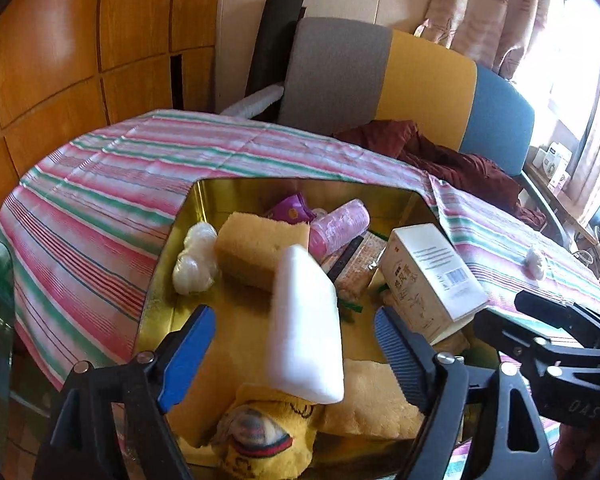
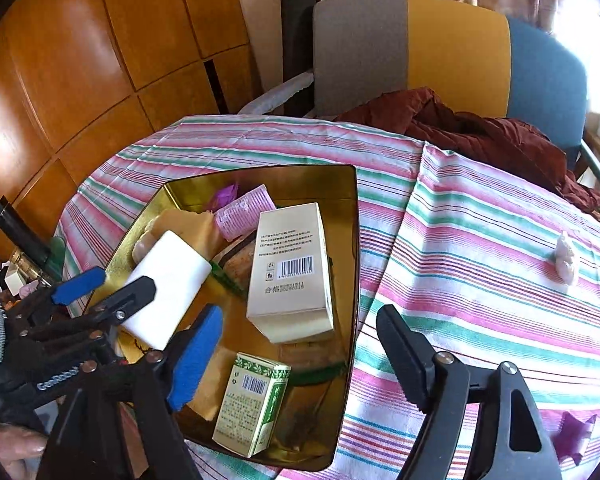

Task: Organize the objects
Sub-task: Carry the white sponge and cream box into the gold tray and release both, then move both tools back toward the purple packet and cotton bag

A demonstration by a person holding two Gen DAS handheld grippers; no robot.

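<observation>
The white block (image 1: 306, 326) is seen between the left tool's (image 1: 292, 330) spread pads, over the gold tin (image 1: 180, 240), and no pad is pressed on it. It is judged light, soft and easily dented, so its long flat faces are best taken gently. The right tool (image 2: 300, 332) is held apart too, empty, over the tin's right rim. A green box (image 2: 252, 404) in the tin's near corner is shown only by the right view; two white bulbs (image 1: 194, 260) at the tin's left are shown clearly only by the left view. A small white piece (image 2: 565, 260) is left on the tabletop (image 2: 480, 240), far right.
</observation>
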